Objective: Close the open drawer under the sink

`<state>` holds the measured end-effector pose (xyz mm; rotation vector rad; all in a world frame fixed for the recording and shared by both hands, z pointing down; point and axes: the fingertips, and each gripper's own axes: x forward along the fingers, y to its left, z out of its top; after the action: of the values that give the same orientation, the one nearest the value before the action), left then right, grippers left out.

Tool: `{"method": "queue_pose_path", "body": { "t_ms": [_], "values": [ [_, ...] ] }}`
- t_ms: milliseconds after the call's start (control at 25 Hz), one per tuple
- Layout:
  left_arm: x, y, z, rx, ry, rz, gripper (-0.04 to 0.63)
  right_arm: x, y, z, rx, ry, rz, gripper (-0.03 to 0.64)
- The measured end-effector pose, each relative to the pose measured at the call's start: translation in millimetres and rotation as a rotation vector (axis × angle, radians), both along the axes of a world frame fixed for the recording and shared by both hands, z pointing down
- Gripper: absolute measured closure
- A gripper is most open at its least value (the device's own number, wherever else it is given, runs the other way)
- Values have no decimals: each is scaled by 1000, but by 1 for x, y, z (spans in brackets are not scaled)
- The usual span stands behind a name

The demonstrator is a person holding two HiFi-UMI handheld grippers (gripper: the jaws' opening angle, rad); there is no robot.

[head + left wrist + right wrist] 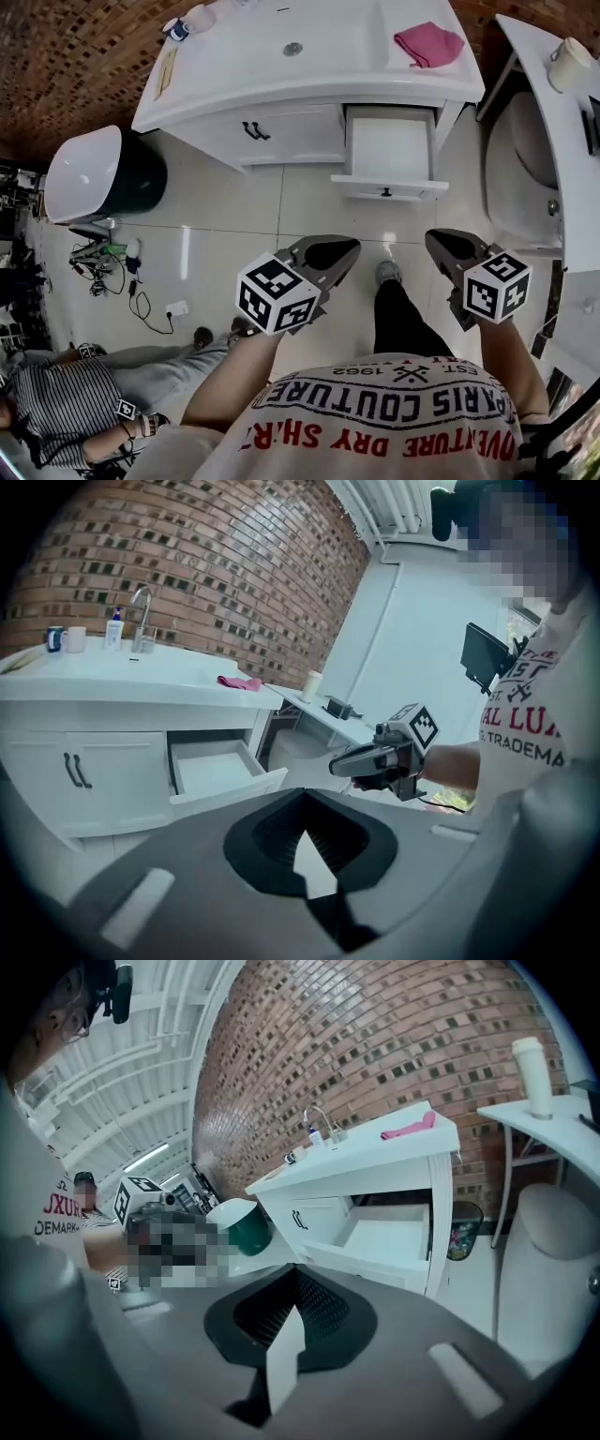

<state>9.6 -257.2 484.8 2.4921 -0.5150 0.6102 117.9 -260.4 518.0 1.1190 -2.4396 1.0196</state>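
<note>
Short of the open drawer [389, 150], left gripper [349, 251] and right gripper [439, 242], jaws together, empty.

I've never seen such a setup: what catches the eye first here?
A white drawer stands pulled out under the right end of the sink counter, a pink cloth lying on the counter above it. Nearer, the left gripper and right gripper hang over the tiled floor, each bearing a marker cube.
</note>
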Motion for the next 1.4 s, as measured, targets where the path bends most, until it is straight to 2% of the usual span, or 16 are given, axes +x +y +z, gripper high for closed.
{"method": "queue_pose_path", "body": {
  "t_ms": [120, 280, 440, 680, 960, 1160, 1400],
  "values": [
    [1, -14, 25, -35, 3, -10, 606, 5, -18, 42, -47, 11, 31, 611],
    [2, -13, 58, -92, -33, 5, 606, 8, -30, 99, -126, 42, 82, 611],
    [4, -20, 65, -109, -35, 6, 606, 9, -52, 135, -168, 44, 147, 611],
    [4, -45, 79, -151, -31, -12, 606, 9, -78, 182, -213, 102, 147, 611],
    [12, -71, 87, -159, -36, -6, 606, 18, -105, 197, -238, 90, 189, 611],
    [12, -87, 90, -164, -32, -21, 606, 21, -120, 199, -256, 38, 242, 609],
    [7, -111, 93, -171, -27, -47, 606, 32, -169, 197, -248, 28, 259, 609]
  ]
}}
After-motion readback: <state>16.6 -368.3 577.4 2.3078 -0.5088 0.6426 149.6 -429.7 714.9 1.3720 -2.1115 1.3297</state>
